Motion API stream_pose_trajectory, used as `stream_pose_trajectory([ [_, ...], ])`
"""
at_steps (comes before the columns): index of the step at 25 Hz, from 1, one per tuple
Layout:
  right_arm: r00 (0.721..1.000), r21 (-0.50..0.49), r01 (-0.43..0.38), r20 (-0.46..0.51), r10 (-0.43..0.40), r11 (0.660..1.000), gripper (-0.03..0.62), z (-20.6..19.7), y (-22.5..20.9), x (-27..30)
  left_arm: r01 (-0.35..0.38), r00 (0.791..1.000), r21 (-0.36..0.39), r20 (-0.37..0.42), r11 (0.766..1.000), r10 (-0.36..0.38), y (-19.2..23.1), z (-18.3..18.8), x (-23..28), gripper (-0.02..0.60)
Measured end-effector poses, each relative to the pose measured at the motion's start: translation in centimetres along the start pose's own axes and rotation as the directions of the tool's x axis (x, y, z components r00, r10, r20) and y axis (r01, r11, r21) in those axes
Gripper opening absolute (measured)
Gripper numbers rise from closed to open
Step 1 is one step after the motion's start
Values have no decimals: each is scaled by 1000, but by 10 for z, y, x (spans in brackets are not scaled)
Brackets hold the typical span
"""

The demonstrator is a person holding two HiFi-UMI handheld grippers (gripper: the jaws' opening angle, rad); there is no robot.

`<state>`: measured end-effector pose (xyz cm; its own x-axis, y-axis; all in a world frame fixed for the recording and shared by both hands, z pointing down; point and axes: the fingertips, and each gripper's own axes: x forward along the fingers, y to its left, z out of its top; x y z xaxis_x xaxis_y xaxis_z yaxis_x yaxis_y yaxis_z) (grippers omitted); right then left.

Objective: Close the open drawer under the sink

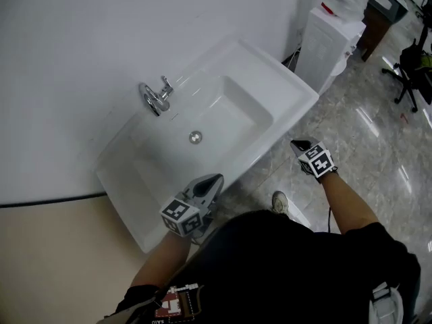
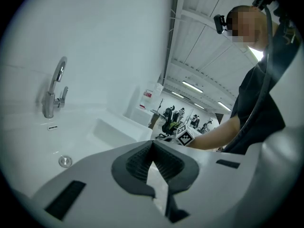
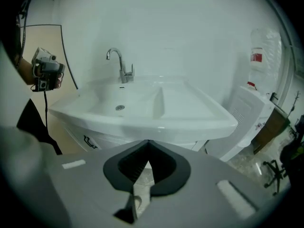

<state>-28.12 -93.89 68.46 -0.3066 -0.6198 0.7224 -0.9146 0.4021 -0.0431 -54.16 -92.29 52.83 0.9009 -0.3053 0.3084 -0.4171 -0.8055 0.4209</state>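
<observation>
Jaws together and empty, the left gripper (image 1: 210, 183) and right gripper (image 1: 299, 144) hang by the sink's (image 1: 283, 86) near rim, so the drawer (image 3: 107, 137) beneath, hidden from overhead, may sit ajar unnoticed.

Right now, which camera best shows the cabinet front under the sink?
The right gripper view: the white cabinet front and its dark handle sit below the white ceramic sink. The other two views show only the sink's top.
</observation>
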Motion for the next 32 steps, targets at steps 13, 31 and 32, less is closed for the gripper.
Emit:
stream_pose_trajectory([
  [13, 971, -77, -81, 219, 96, 994, 2, 157, 69, -49, -183, 957, 10, 229, 983, 176, 51, 58, -128, -2],
  [31, 887, -250, -278, 304, 348, 927, 2, 295, 238, -10, -441, 853, 2, 311, 898, 418, 124, 65, -320, -2],
  [32, 884, -261, -288, 297, 361, 921, 2, 297, 243, -7, -448, 848, -7, 312, 894, 427, 126, 61, -324, -2],
])
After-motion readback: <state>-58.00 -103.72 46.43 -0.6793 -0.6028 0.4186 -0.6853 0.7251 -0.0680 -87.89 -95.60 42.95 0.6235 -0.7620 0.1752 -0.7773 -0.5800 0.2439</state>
